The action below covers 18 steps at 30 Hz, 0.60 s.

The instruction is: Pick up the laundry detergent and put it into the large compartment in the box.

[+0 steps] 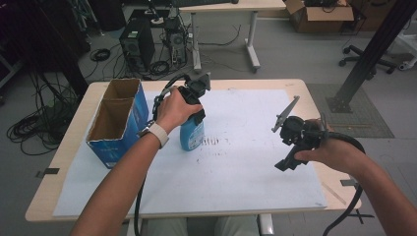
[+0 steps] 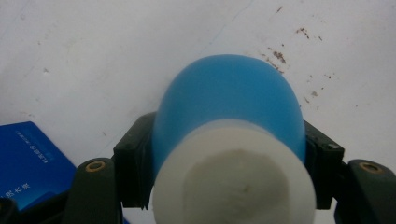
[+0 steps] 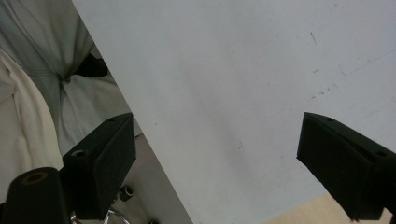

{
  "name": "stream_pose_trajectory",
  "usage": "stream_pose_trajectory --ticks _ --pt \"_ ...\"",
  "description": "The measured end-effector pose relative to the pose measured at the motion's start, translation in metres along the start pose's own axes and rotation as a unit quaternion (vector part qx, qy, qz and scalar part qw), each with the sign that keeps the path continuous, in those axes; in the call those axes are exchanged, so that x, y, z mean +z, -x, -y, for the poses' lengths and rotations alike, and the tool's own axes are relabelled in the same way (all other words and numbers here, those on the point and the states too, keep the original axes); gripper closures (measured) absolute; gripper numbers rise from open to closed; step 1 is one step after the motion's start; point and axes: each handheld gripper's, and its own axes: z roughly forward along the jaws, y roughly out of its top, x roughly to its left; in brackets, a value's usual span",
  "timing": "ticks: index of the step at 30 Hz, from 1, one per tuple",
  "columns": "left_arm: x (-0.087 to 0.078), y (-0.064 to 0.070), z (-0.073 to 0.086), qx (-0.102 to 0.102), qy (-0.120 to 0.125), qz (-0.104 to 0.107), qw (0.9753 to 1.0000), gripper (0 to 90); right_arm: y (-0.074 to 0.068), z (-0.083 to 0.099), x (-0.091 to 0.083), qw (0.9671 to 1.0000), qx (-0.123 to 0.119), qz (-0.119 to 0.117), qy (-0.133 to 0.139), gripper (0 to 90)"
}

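Two grippers, one bottle, one box, listed left to right.
Blue cardboard box [image 1: 117, 122]: open top, two compartments, both apparently empty, at the left of the white sheet [image 1: 236, 167] on the surface.
Blue bottle [image 1: 192, 133]: upright on the sheet just right of the box, white cap [image 2: 233, 177] uppermost.
Left gripper [image 1: 195, 94]: comes down over the bottle, fingers [image 2: 133, 158] closed on its rounded shoulder just below the cap.
Right gripper [image 1: 291, 142]: held above the right of the sheet, well apart from the bottle, fingers [image 3: 100, 161] wide and holding nothing.
Risk: the grip sits high on a curved, smooth shoulder; a lift toward the box may let the bottle slip or swing, and its base could catch the box rim and tip the box
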Motion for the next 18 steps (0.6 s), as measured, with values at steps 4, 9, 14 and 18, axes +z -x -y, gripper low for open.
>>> stream_pose_trajectory --ticks 4,9,14,18 --pt "0.0 0.0 0.0 -0.001 0.0 0.001 1.0 35.9 0.0 0.001 0.0 1.0 0.001 0.0 0.0 11.7" --pt "-0.001 -0.002 0.0 -0.001 0.002 0.007 1.0 36.7 0.001 0.001 0.001 1.0 0.001 -0.001 0.001 11.7" --pt "-0.004 -0.001 0.002 -0.001 0.009 0.009 0.9999 37.4 0.001 0.001 0.001 1.0 0.001 -0.001 0.001 11.8" --pt "-0.016 0.0 0.002 -0.006 0.019 0.008 0.9998 37.5 0.001 0.0 -0.002 1.0 0.0 0.001 0.003 11.8"
